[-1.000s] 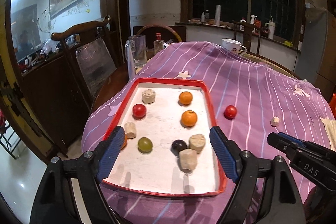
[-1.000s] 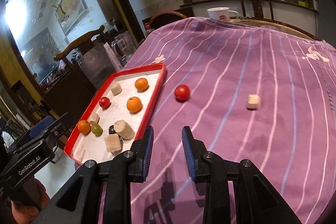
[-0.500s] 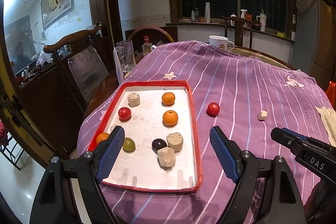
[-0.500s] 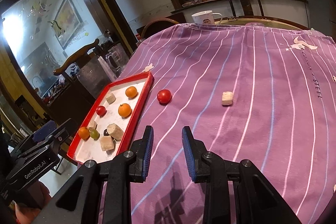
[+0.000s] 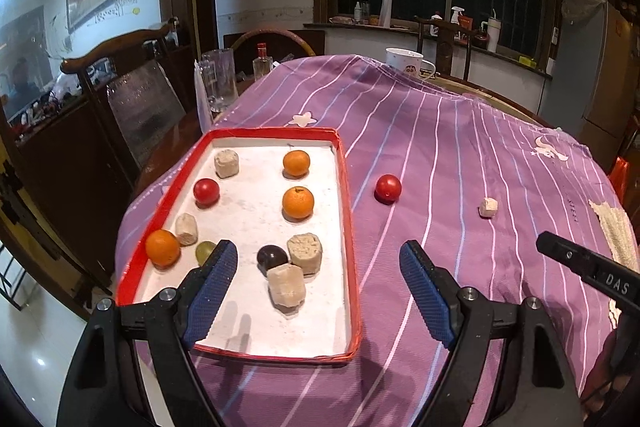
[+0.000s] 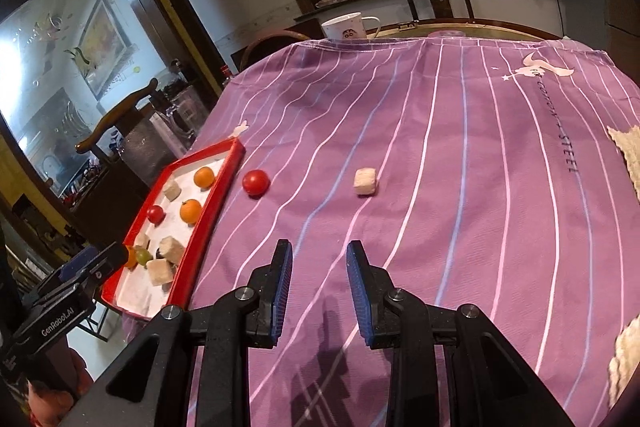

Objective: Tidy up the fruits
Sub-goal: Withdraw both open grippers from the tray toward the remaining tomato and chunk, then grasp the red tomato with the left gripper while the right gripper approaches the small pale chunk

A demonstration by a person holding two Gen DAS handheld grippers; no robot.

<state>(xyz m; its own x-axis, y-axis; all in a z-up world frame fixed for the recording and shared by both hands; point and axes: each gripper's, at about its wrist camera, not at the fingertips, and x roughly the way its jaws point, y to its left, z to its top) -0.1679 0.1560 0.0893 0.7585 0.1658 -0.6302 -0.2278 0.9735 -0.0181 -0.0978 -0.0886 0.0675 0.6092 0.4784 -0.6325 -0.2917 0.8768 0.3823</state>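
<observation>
Most fruit sits in my red tray point(image 5: 345, 187); a red tomato point(image 5: 387, 188) and pale chunk point(image 5: 488, 207) remain on the tabletop point(image 5: 460, 155). Both my hand-held grippers, left point(image 5: 316, 285) and right point(image 6: 319, 293), are spread and empty.

The cloth point(image 5: 460, 155) is purple with thin white and blue stripes. The tray point(image 5: 347, 211) has a red rim and a white floor. In the tray lie three orange fruits point(image 5: 297, 202), one red tomato point(image 5: 206, 191), a green grape point(image 5: 205, 251), a dark purple grape point(image 5: 271, 255) and beige chunks point(image 5: 305, 247). Right of the tray lie a red tomato point(image 6: 256, 182) and a beige chunk point(image 6: 365, 181). Both tongs have blue pads point(image 5: 212, 287) on black arms.
</observation>
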